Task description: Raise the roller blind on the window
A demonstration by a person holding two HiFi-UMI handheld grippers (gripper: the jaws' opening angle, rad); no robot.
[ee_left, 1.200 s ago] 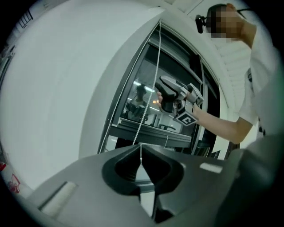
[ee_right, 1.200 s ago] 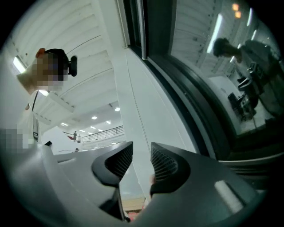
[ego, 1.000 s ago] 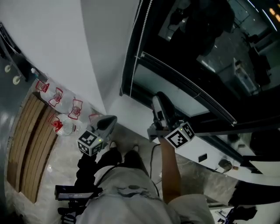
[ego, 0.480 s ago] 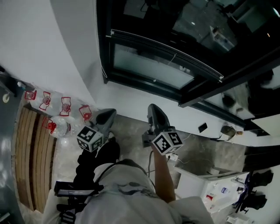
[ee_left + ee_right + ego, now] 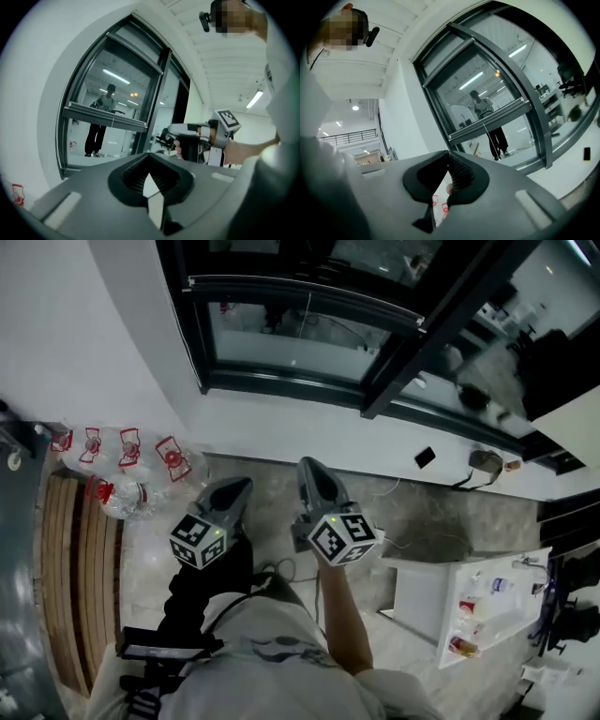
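Holding the left hand-held gripper and the right hand-held gripper clenched on nothing, I'm well apart from the window. It shows bare of roller blind cloth, so to me the raising looks done.

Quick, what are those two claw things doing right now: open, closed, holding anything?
Left gripper: jaws closed, holding nothing.
Right gripper: jaws closed, holding nothing.
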